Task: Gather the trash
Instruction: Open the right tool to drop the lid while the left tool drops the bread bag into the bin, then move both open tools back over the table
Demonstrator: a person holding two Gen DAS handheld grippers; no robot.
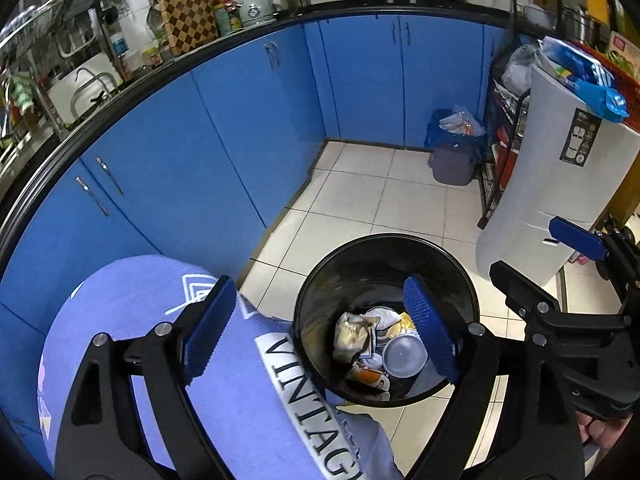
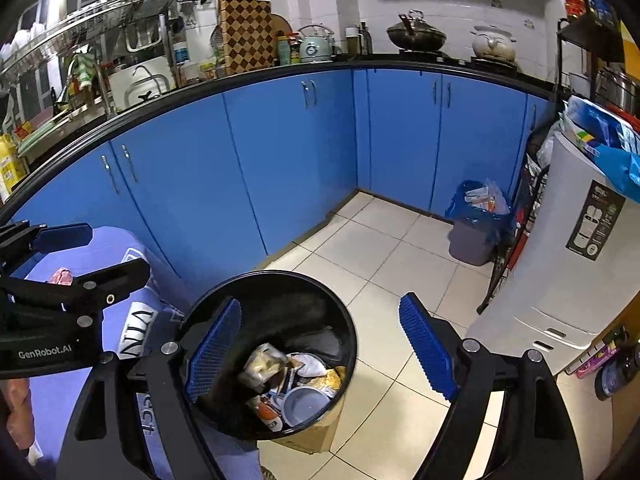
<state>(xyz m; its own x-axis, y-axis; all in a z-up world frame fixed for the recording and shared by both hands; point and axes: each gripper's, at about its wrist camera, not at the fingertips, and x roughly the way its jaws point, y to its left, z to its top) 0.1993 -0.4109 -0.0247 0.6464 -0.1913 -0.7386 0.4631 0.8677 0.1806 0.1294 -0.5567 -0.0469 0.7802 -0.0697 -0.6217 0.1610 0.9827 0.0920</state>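
A round black trash bin [image 1: 316, 292] stands on the tiled floor below both grippers; it also shows in the right wrist view [image 2: 288, 280]. Inside lie crumpled wrappers [image 1: 352, 334] and a blue-grey plastic lid [image 1: 404, 356], which the right wrist view shows too [image 2: 304, 400]. My left gripper [image 1: 320, 330] is open and empty above the bin's left rim. My right gripper [image 2: 320, 350] is open and empty above the bin. Each gripper shows at the edge of the other's view, the right one [image 1: 552, 256] and the left one [image 2: 80, 256].
A lilac cloth printed "VINTAGE" [image 1: 224, 392] covers something left of the bin. Blue cabinets [image 1: 240, 128] curve round the back. A grey bin with a blue bag [image 1: 454, 152] stands in the corner. A white fridge [image 1: 560, 184] and a black rack [image 1: 496, 160] are at right.
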